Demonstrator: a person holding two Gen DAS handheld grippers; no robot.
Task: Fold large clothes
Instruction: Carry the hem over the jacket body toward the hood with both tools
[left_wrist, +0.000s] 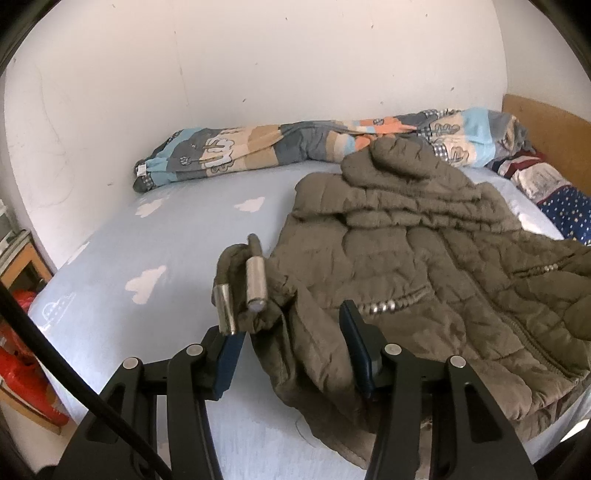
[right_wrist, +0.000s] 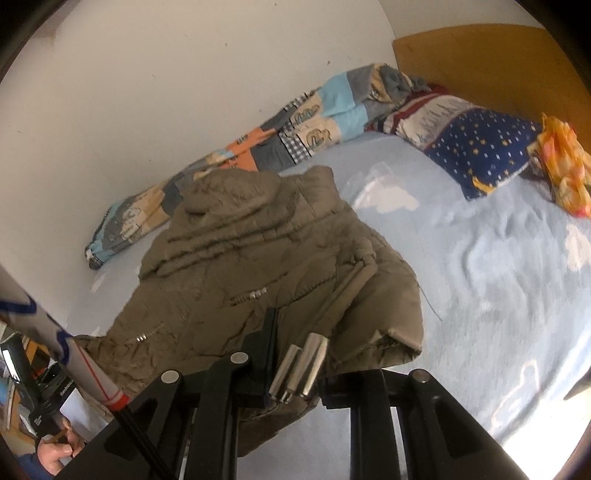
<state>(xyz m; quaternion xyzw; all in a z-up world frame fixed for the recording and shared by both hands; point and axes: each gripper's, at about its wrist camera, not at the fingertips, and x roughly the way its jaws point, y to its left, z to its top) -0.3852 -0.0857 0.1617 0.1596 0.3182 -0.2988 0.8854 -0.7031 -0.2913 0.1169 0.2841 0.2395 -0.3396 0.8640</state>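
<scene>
The jacket (left_wrist: 424, 280), an olive quilted garment, lies partly folded on the bed (left_wrist: 147, 240), covered in a light blue sheet with white clouds. Taking the jacket as the reference, the patterned quilt (left_wrist: 258, 147) is bunched beyond it along the wall, and the pillow (right_wrist: 480, 151) lies beyond it toward the wooden headboard (right_wrist: 480, 59). An orange cloth (right_wrist: 565, 166) sits beside the pillow, well apart from the jacket.

The left gripper (left_wrist: 291, 354) has its jaws spread wide, with the jacket's hem edge lying between them. No pad appears to press the fabric. The drawstring (left_wrist: 240, 280), ending in metal tips, rises at the left of the hem, touching or just above the left jaw. This placement likely serves to seat the hem between the pads before closing.

The right gripper (right_wrist: 295, 373) stands at the near edge of the jacket with fabric and two metal cord tips (right_wrist: 299, 369) between its jaws. The jaws sit close, apparently clamped on the hem. This hold probably anchors one corner while the other corner is taken.

The hood (right_wrist: 229, 199) is bunched at the far end of the jacket, so the body is not yet flat.
</scene>
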